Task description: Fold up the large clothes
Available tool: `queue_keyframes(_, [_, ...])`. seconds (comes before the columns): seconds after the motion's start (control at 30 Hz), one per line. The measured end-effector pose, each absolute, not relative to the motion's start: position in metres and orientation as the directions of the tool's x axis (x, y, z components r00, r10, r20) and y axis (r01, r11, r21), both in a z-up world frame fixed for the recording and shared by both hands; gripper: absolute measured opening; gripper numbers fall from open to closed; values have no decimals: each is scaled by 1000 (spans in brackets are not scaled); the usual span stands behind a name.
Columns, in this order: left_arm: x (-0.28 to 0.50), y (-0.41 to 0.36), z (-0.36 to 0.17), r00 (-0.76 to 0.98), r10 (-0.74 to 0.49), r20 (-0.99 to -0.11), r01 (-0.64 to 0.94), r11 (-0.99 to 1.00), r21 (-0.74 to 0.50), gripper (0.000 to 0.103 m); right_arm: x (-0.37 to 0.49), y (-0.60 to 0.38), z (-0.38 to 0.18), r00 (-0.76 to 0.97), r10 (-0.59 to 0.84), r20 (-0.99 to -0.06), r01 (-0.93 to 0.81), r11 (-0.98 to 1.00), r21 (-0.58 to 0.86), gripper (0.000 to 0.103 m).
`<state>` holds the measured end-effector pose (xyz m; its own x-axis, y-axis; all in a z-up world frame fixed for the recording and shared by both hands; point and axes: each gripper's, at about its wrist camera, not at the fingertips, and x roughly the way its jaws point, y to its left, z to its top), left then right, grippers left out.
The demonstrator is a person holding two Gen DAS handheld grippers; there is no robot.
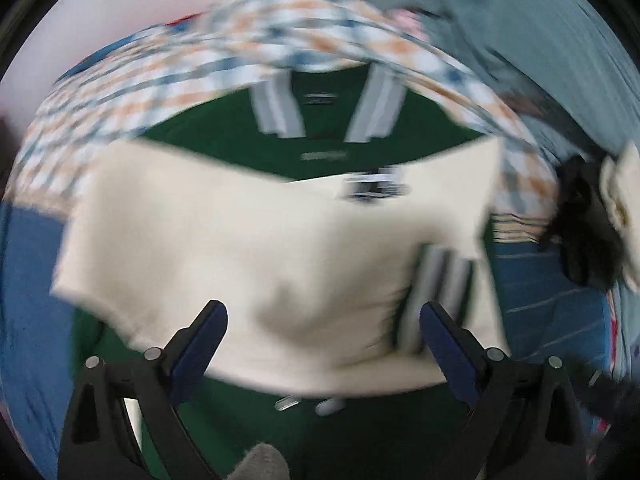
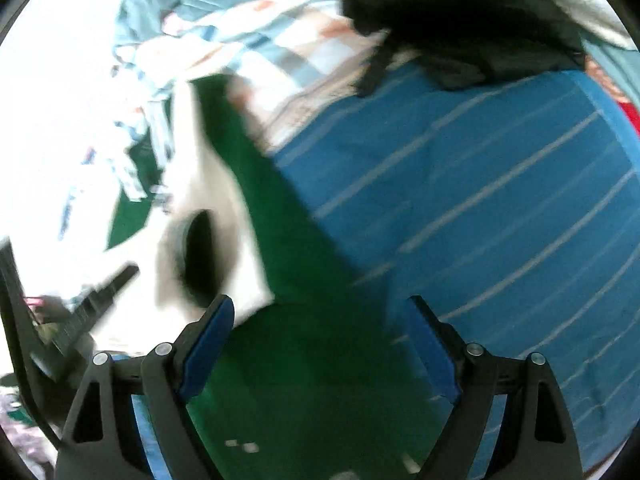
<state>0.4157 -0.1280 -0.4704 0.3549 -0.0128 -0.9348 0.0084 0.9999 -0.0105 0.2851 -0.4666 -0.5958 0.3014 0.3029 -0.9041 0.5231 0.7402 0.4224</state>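
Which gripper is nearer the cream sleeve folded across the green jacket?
Left. The left gripper hangs open directly over the cream sleeve. The right gripper, also open, is over green jacket fabric, with the sleeve off to its left.

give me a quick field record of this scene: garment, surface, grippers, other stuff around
garment: green jacket with cream sleeves folded across its front
surface: blue striped sheet
left gripper: open, above the cream sleeve, nothing pinched
right gripper: open, over the jacket's green edge, nothing held
nearby: plaid cloth past the collar; black garment on the sheet
image quality: both views blurred
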Motion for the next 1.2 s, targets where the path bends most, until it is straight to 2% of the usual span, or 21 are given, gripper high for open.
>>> queue_keyframes(0.17, [376, -44, -478, 344, 238, -908, -149, 969, 197, 98, 333, -426, -594, 300, 450, -841, 416, 731, 540, 88])
queue_keyframes(0.3, [348, 22, -502, 241, 383, -892, -240, 914, 327, 98, 373, -390, -635, 191, 488, -852, 409, 749, 521, 88])
queue_keyframes(0.33, [341, 35, -505, 220, 399, -890, -261, 903, 341, 98, 383, -381, -652, 146, 488, -860, 423, 755, 501, 83])
queue_keyframes(0.37, [331, 48, -506, 201, 408, -890, -283, 894, 346, 98, 389, -374, -660, 113, 473, -874, 407, 781, 475, 53])
queue_keyframes(0.4, [325, 56, -506, 190, 415, -890, -297, 888, 351, 98, 393, -366, -660, 85, 418, -905, 371, 830, 418, 37])
queue_keyframes(0.43, [317, 64, -506, 179, 424, -888, -309, 881, 359, 98, 394, -361, -654, 86, 362, -928, 335, 867, 369, 8])
queue_keyframes(0.47, [310, 70, -506, 169, 428, -888, -317, 876, 362, 98, 393, -364, -638, 144, 337, -930, 311, 877, 366, 7])
queue_keyframes(0.5, [304, 77, -506, 157, 422, -893, -326, 875, 357, 98, 390, -369, -625, 186, 315, -931, 313, 879, 360, 7])
queue_keyframes(0.6, [288, 87, -515, 122, 418, -900, -333, 872, 359, 98, 381, -402, -585, 329, 134, -935, 374, 890, 259, 7])
queue_keyframes(0.63, [286, 87, -520, 111, 413, -904, -329, 873, 359, 98, 384, -412, -583, 337, 119, -934, 387, 887, 253, 7])
queue_keyframes(0.67, [285, 88, -525, 96, 411, -907, -326, 874, 362, 98, 393, -421, -594, 298, 176, -938, 381, 879, 286, 9])
queue_keyframes(0.7, [286, 90, -530, 85, 401, -912, -321, 878, 356, 98, 400, -425, -607, 251, 234, -939, 373, 872, 317, 15])
queue_keyframes(0.73, [287, 91, -533, 84, 389, -917, -315, 884, 346, 98, 406, -428, -623, 181, 292, -939, 370, 864, 340, 37])
queue_keyframes(0.77, [288, 93, -535, 85, 393, -916, -309, 884, 351, 98, 407, -432, -634, 127, 314, -941, 378, 862, 338, 51])
queue_keyframes(0.9, [298, 105, -541, 137, 372, -918, -282, 903, 323, 98, 370, -445, -610, 173, 280, -944, 374, 868, 326, 52])
queue_keyframes(0.97, [308, 107, -552, 147, 348, -926, -248, 919, 306, 98, 344, -450, -605, 181, 279, -943, 381, 864, 329, 57])
queue_keyframes(1.07, [326, 108, -582, 100, 295, -950, -185, 944, 274, 97, 295, -452, -624, 140, 376, -916, 394, 828, 400, 60])
queue_keyframes(1.1, [331, 107, -587, 99, 274, -957, -169, 952, 256, 94, 281, -449, -635, 123, 407, -905, 401, 814, 421, 60])
queue_keyframes(1.13, [333, 106, -585, 126, 242, -962, -158, 962, 221, 70, 269, -448, -645, 105, 427, -898, 414, 803, 430, 61])
queue_keyframes(1.2, [334, 101, -578, 171, 178, -969, -128, 979, 158, 29, 251, -443, -662, 83, 444, -892, 417, 797, 436, 61])
